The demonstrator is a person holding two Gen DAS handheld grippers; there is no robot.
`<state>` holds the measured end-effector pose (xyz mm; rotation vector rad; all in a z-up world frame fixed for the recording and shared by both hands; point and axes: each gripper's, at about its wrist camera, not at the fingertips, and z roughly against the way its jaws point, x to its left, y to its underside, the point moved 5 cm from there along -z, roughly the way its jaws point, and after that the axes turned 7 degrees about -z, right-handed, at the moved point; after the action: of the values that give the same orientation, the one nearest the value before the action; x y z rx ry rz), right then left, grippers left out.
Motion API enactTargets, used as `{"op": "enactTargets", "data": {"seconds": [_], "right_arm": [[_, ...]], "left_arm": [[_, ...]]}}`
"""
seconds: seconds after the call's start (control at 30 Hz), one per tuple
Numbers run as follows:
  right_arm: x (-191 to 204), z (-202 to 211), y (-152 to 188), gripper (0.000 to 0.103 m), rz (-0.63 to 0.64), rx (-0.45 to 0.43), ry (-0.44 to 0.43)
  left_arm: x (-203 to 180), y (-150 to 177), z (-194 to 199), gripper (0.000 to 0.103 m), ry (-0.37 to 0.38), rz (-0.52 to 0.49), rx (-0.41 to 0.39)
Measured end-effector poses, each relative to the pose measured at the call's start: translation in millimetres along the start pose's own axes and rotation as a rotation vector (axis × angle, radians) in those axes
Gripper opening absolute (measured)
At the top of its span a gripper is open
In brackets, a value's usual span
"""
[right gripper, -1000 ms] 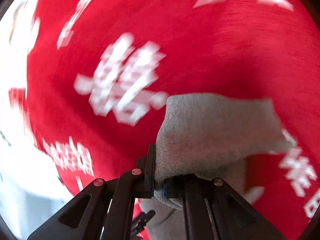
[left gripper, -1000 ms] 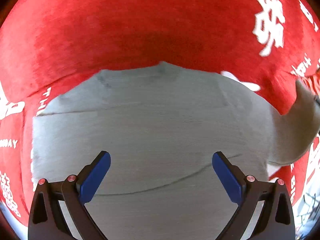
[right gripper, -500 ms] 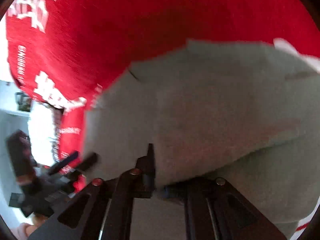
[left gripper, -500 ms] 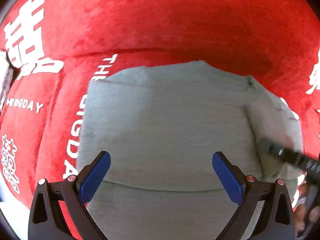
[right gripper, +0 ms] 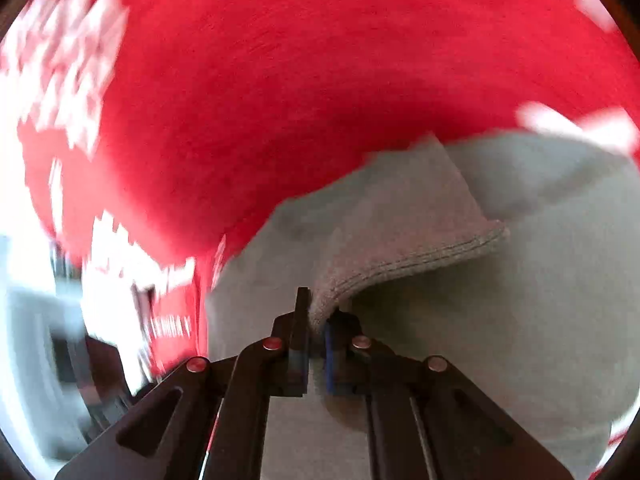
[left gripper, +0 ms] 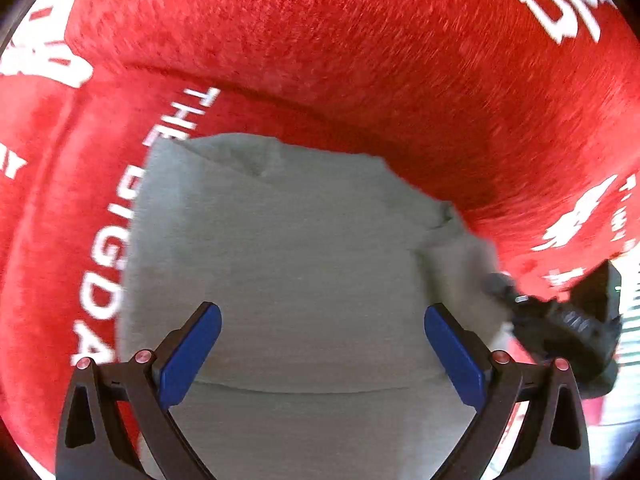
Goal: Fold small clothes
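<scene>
A small grey garment [left gripper: 300, 240] lies flat on a red cloth [left gripper: 360, 60] printed with white letters. My left gripper [left gripper: 322, 312] hovers over the garment's middle, open, with nothing between its blue pads [left gripper: 188, 352]. In the right wrist view my right gripper [right gripper: 318, 320] has its jaws closing on a stitched edge of the grey garment [right gripper: 400, 240]. That pinched flap rises from the fingers and lies over the garment's body [right gripper: 500, 340]. The right gripper [left gripper: 560, 320] also shows as a dark shape at the garment's right edge in the left wrist view.
The red cloth [right gripper: 280, 100] covers the surface all around the garment and shows a long crease [left gripper: 280, 92] behind it. A bright, blurred room area [right gripper: 48, 320] lies past the cloth's left edge in the right wrist view.
My right gripper carried the pinched grey flap from over the bare red cloth onto the garment's body. The left gripper slid across the garment and stayed open; the side flap no longer sticks out.
</scene>
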<state>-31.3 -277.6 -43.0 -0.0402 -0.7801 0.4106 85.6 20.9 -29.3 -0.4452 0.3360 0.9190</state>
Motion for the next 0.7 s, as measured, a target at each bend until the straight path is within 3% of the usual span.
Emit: {"op": "enactTargets", "data": {"seconds": [0.07,0.17,0.27,0.3,0.33,0.57,0.63,0.7], "right_arm": [[30,-19,16,0.006,0.118,0.076,-0.004],[42,-51,47,0.011,0.192,0.204,0.031],[38,-65,66,0.032,0.214,0.277,0.082],[35,-65,70,0.041,0.211,0.286,0.080],[31,-60,73,0.043,0.202,0.284,0.072],[-27,2,72,0.044,-0.026,0.211,0.063],[-58,26,71,0.046,-0.146,0.161,0.062],[-80,44,69,0.048,-0.251,0.108,0.058]], "left_arm": [[1,-2,-4,0.102,0.063,0.008,0.011],[-1,1,-12,0.102,0.158,0.043,0.049],[-1,7,-24,0.102,0.163,0.048,0.084],[-2,9,-27,0.102,0.158,0.044,0.092],[-4,10,-31,0.102,0.151,0.041,0.102],[-20,9,-43,0.101,0.076,-0.008,0.120],[-22,6,-45,0.077,0.034,-0.031,0.120],[-20,3,-44,0.014,0.019,-0.051,0.135]]}}
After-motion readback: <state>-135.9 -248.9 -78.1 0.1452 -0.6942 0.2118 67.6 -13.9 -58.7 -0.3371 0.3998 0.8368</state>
